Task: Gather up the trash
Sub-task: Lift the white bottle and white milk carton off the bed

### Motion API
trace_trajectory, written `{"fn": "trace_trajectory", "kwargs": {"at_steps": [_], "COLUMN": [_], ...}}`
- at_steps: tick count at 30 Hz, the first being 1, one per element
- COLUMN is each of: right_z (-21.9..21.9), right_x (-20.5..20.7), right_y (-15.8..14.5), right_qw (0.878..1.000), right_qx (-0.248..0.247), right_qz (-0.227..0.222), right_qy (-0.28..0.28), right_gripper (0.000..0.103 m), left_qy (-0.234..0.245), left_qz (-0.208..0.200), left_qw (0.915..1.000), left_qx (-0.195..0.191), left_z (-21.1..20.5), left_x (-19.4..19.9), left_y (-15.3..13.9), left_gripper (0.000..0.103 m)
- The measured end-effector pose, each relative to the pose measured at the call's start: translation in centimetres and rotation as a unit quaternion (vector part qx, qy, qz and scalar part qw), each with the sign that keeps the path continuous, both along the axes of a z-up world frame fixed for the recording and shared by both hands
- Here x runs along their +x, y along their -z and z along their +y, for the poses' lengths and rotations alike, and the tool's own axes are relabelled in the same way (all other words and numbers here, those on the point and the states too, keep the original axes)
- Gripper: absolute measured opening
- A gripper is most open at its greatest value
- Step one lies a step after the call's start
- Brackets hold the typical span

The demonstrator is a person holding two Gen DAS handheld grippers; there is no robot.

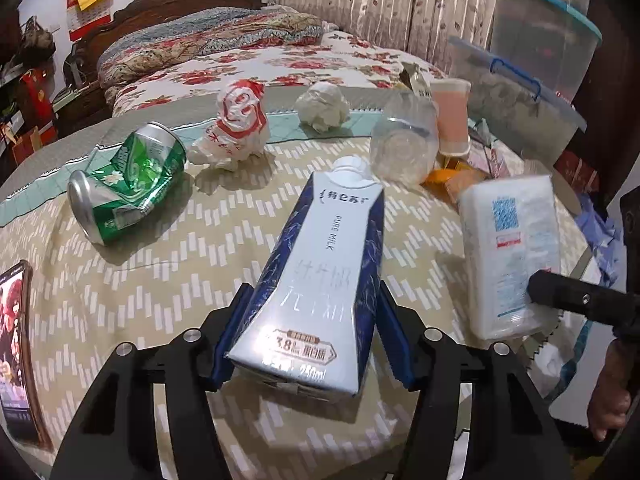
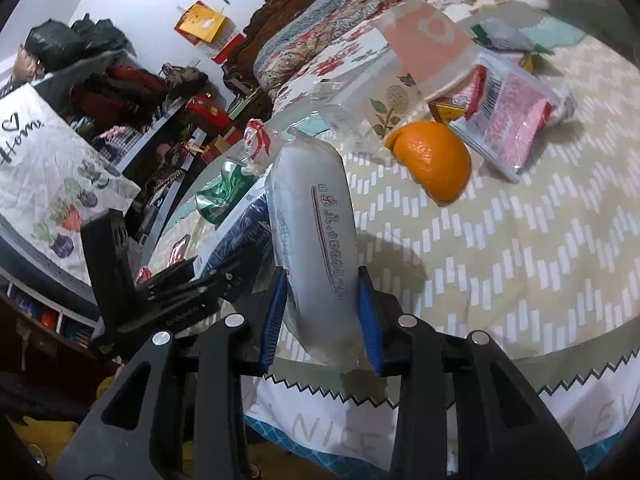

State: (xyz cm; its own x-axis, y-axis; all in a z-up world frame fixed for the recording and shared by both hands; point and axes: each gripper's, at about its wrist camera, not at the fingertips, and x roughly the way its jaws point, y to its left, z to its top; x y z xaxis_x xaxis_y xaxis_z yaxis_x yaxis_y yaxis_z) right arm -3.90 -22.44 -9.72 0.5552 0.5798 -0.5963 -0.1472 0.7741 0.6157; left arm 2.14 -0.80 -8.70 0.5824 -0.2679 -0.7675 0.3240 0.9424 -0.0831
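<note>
A white and dark blue milk carton (image 1: 316,272) lies cap-away on the patterned tablecloth (image 1: 168,280). My left gripper (image 1: 314,292) is shut on its lower half, blue pads pressing both sides. To its right, a white tissue pack (image 1: 508,256) is lifted at the table's edge. In the right wrist view my right gripper (image 2: 323,276) is shut on this tissue pack (image 2: 316,232), which stands up between the pads. Further back lie a crushed green can (image 1: 128,180), a red-printed plastic bag (image 1: 236,128), a crumpled paper ball (image 1: 324,106) and a clear plastic cup (image 1: 404,144).
A pink cup (image 1: 452,116) stands behind the clear one. A piece of orange (image 2: 434,160) and snack packets (image 2: 508,128) lie at the right. A phone (image 1: 16,344) rests at the left edge. A flowered bed (image 1: 280,64) and storage bins (image 1: 536,80) lie beyond.
</note>
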Motion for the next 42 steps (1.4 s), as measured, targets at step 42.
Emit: {"fn": "trace_trajectory", "kwargs": {"at_steps": [42], "right_z": [-0.4], "right_x": [-1.3], "right_y": [-2.0], "right_qw": [0.999], "right_qx": [-0.019], "right_qz": [-0.048], "right_qy": [0.017], "right_gripper": [0.036], "left_qy": [-0.006], "left_qz": [-0.034], "left_qw": [0.9972], "left_qx": [-0.067], "left_z": [1.5], "left_x": [-2.0], "left_y": [-4.1], "left_gripper": [0.048]}}
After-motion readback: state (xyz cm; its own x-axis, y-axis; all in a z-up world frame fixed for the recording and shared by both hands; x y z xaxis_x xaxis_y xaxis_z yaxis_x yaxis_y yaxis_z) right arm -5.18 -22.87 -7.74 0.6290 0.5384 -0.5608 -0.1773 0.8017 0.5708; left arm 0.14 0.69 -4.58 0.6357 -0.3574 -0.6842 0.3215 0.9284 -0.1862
